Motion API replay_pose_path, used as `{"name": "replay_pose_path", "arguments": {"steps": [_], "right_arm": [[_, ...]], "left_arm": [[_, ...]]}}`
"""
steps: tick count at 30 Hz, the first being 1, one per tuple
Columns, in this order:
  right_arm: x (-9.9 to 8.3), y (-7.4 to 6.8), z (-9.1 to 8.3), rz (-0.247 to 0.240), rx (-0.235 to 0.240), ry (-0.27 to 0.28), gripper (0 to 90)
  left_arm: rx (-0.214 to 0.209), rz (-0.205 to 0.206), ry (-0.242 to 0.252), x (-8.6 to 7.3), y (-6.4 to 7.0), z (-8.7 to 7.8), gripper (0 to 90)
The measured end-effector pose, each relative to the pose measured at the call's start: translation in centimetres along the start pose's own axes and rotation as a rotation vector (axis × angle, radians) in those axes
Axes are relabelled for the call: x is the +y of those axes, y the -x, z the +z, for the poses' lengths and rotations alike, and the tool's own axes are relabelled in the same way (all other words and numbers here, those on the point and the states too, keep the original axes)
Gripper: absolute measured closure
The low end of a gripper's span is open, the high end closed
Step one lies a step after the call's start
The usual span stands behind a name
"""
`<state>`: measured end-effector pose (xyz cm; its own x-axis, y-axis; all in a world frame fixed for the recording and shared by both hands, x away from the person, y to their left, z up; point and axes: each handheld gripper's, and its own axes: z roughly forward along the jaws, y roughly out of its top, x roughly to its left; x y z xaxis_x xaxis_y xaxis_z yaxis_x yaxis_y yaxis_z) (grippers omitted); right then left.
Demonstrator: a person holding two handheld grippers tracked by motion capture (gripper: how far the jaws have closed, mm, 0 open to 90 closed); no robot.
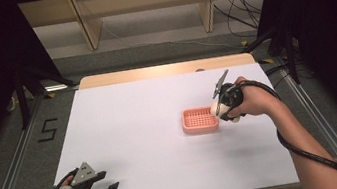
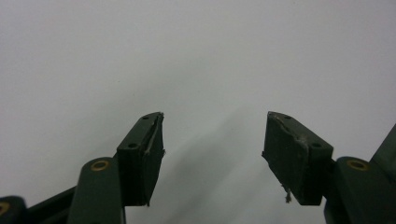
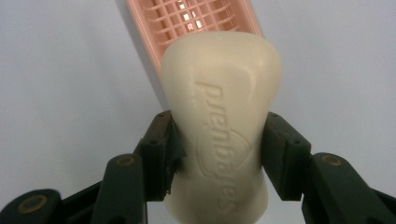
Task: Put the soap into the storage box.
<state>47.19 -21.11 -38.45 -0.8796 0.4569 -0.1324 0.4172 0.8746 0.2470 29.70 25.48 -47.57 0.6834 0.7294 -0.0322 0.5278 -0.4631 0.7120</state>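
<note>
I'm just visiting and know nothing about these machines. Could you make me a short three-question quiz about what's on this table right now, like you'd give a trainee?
1. True or false: the right gripper is clamped on a cream bar of soap.
2. What stands between the jaws of the left gripper?
A. a sponge
B. nothing
C. the soap
3. Fill in: the soap is held at the right edge of a pink ____ with a grid bottom, on the white table.

Key
1. True: both jaws press the bar's sides in the right gripper view.
2. B: the jaws stand apart over bare table.
3. Tray.
</note>
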Motion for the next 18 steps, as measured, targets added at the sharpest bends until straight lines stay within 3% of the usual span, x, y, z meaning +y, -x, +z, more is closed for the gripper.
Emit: {"name": "replay_pose_path", "arguments": {"steps": [3, 6, 12, 14, 16, 18], "right_arm": [[0.2, 0.1, 0.1, -0.012, -0.006, 0.024, 50.6], [0.6, 0.0, 0.1, -0.019, -0.001, 0.0, 50.6], [0.9, 0.0, 0.0, -0.022, 0.003, -0.001, 50.6], [1.1, 0.1, 0.0, -0.047, 0.005, 0.005, 50.6], [1.2, -0.1, 0.0, -0.028, -0.005, 0.003, 50.6], [1.4, 0.0, 0.1, -0.048, 0.003, 0.005, 50.6]], "left_arm": [[0.0, 0.003, 0.0, 0.0, 0.0, 0.0, 37.3], [0.009, 0.002, -0.001, 0.0, 0.0, 0.0, 37.3], [0.007, 0.0, 0.0, 0.0, 0.0, 0.0, 37.3], [0.007, 0.001, 0.001, 0.0, 0.0, 0.0, 37.3], [0.0, 0.001, -0.003, 0.0, 0.0, 0.0, 37.3], [0.005, 0.002, -0.001, 0.0, 0.0, 0.0, 37.3]]}}
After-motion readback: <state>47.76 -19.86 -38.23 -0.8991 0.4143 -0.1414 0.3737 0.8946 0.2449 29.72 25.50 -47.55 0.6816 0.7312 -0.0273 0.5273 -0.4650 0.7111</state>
